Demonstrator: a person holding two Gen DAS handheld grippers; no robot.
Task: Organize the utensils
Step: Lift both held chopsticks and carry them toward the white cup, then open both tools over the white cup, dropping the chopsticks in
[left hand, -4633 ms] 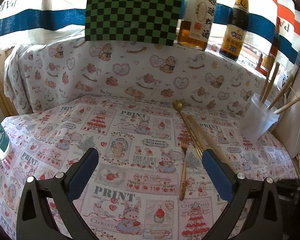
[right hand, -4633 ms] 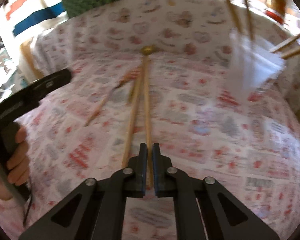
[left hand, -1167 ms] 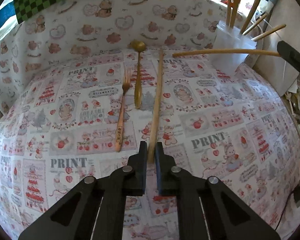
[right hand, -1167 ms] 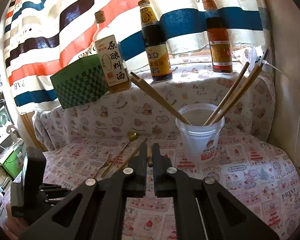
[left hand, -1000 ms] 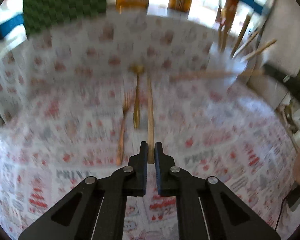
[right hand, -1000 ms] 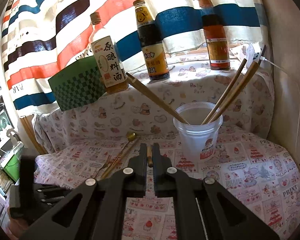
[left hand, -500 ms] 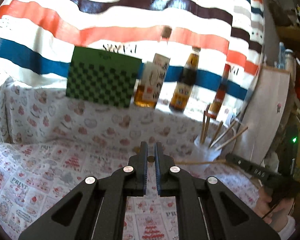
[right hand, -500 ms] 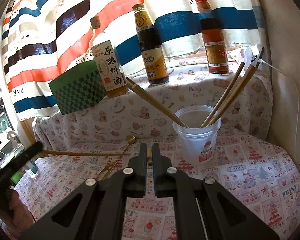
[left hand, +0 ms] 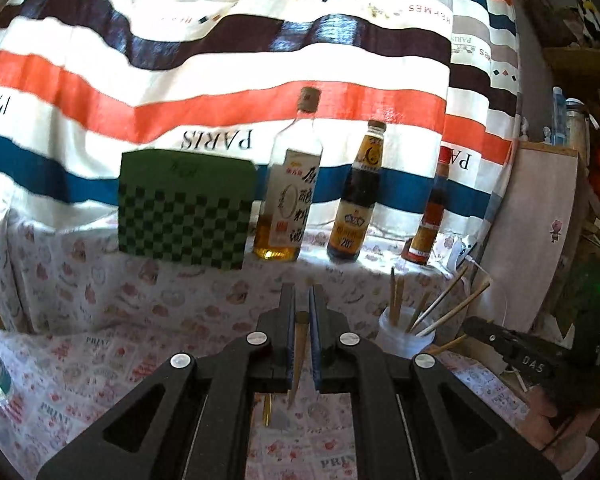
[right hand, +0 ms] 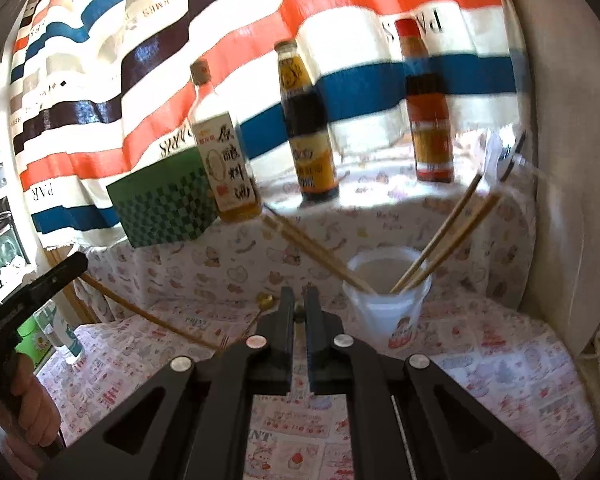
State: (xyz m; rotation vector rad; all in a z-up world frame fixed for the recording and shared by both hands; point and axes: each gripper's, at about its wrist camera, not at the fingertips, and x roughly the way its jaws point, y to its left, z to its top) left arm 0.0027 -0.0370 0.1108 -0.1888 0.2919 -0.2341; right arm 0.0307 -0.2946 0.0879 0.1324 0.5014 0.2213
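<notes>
Left gripper (left hand: 302, 304): jaws pinching wooden chopstick (left hand: 299, 354), lifted clear of patterned tablecloth (left hand: 100, 364); from right wrist view stick slants down from its tip toward table. Right gripper (right hand: 299, 300): jaws pinching second chopstick (right hand: 299, 313), only end visible between pads. Plastic cup (right hand: 384, 312) stands just right of right gripper, four chopsticks leaning in it. Gold spoon (right hand: 265, 303) and fork (right hand: 224, 342) lie on cloth left of cup. Three bottles, green checkered box on ledge behind.

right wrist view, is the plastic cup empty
No, the plastic cup holds several wooden chopsticks leaning out over its rim.
</notes>
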